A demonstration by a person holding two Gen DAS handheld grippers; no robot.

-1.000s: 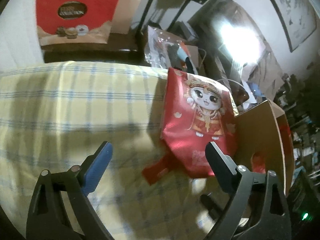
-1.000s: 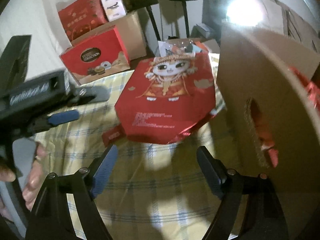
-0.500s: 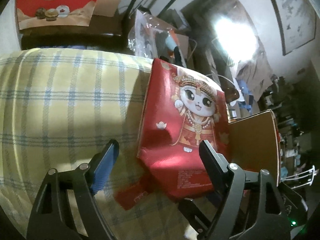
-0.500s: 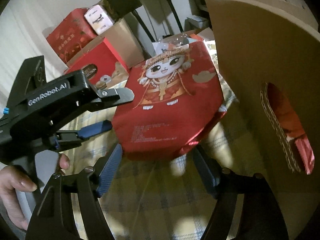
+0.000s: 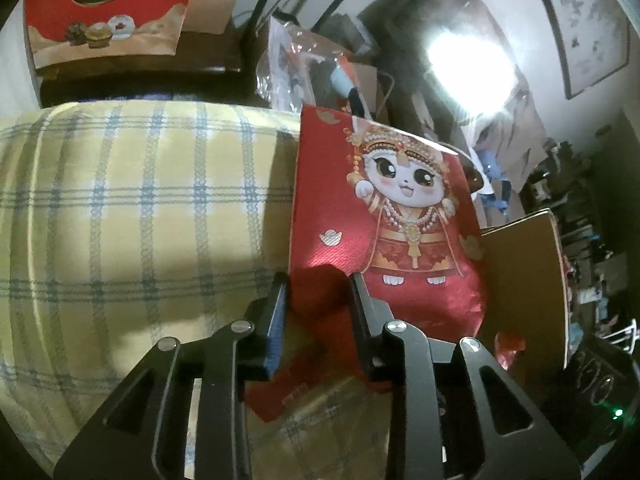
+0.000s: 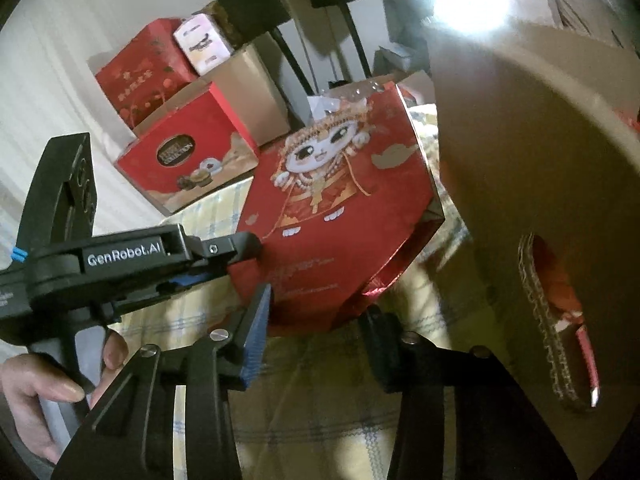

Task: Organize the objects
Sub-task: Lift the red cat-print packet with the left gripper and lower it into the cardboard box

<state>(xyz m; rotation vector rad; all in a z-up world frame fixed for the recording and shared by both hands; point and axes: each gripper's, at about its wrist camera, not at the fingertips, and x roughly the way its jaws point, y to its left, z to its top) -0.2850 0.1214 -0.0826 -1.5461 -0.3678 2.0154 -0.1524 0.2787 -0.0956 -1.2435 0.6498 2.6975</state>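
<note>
The left gripper (image 5: 318,280) is closing on the near corner of the red bag (image 5: 384,216) — its pads touch it. The right gripper (image 6: 316,316) is closing around the bag's bottom edge — I cannot tell if it grips. The bag lies on the checked cloth (image 5: 140,200), beside a box (image 6: 520,160).
</note>
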